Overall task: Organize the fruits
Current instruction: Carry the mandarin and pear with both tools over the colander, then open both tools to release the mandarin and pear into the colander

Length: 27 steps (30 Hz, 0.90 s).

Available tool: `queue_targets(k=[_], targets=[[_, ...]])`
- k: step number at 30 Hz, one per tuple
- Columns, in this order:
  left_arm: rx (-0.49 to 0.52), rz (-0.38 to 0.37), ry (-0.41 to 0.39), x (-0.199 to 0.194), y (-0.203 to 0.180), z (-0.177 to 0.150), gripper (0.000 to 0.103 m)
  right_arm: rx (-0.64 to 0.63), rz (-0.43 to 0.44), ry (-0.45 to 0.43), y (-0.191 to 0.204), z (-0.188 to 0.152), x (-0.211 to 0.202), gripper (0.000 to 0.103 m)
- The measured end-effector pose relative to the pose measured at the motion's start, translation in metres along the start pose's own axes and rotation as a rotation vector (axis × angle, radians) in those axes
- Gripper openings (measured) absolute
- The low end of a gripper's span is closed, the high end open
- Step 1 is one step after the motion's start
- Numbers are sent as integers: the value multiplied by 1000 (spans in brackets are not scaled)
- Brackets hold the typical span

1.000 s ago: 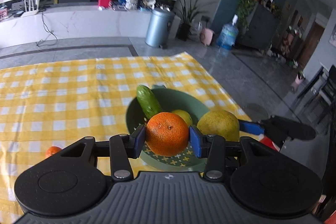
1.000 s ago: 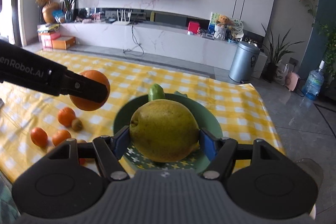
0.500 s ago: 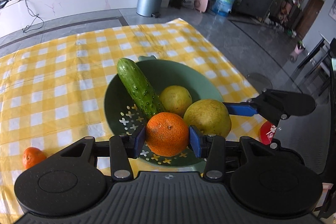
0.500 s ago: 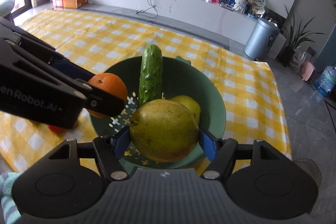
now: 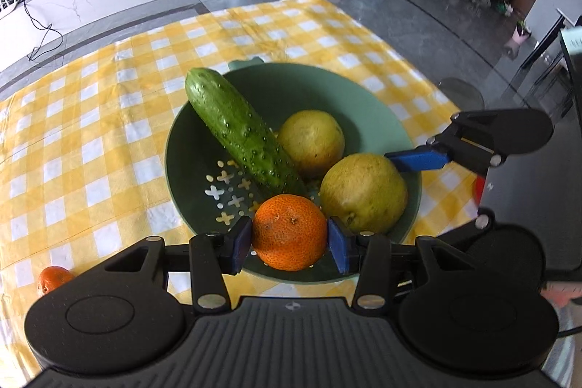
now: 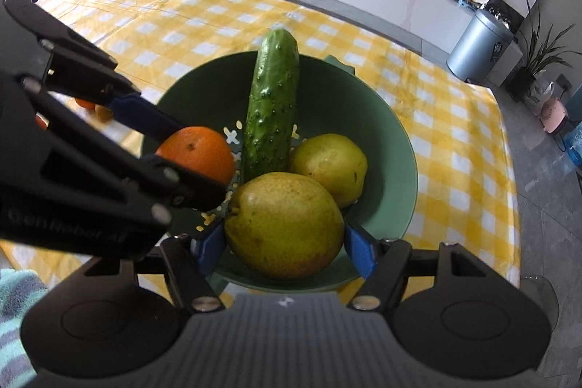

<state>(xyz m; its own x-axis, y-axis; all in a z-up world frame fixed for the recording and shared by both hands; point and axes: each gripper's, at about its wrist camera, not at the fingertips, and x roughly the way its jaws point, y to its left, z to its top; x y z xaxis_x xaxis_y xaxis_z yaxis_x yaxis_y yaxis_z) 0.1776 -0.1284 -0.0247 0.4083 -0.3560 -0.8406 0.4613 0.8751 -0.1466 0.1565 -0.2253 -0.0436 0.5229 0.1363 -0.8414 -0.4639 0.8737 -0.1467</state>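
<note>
My left gripper [image 5: 289, 240] is shut on an orange [image 5: 290, 231] and holds it low over the near side of the green perforated bowl [image 5: 327, 90]. My right gripper [image 6: 285, 246] is shut on a large yellow-green pear [image 6: 283, 224] over the bowl's near rim [image 6: 403, 151]. In the bowl lie a cucumber [image 5: 242, 130] and a yellow lemon [image 5: 313, 142]. The right view also shows the cucumber [image 6: 272, 100], the lemon [image 6: 329, 164] and the held orange [image 6: 198, 151]. The pear also shows in the left view [image 5: 363, 191].
The bowl stands on a yellow checked cloth [image 5: 91, 140]. A small orange [image 5: 52, 279] lies on the cloth at the near left. More small fruits [image 6: 91, 108] show behind the left gripper in the right view. The table's right edge [image 5: 436, 82] is close to the bowl.
Both grippers have come lower and closer to the bowl with their fruits. The orange and the pear now sit down within the bowl's near side.
</note>
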Motion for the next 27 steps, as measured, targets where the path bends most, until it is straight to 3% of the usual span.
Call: queue_targets(k=[12, 17, 21, 27], targets=[[-48, 0, 13, 6, 7, 0, 52, 32, 46, 58, -8, 4, 8, 67], [-54, -8, -1, 6, 7, -2, 58, -30, 13, 39, -1, 4, 1, 67], [-68, -7, -18, 3, 7, -3, 63, -8, 16, 39, -5, 3, 1, 67], [-63, -2, -41, -9, 4, -4, 70, 6, -3, 15, -7, 1, -6, 74]])
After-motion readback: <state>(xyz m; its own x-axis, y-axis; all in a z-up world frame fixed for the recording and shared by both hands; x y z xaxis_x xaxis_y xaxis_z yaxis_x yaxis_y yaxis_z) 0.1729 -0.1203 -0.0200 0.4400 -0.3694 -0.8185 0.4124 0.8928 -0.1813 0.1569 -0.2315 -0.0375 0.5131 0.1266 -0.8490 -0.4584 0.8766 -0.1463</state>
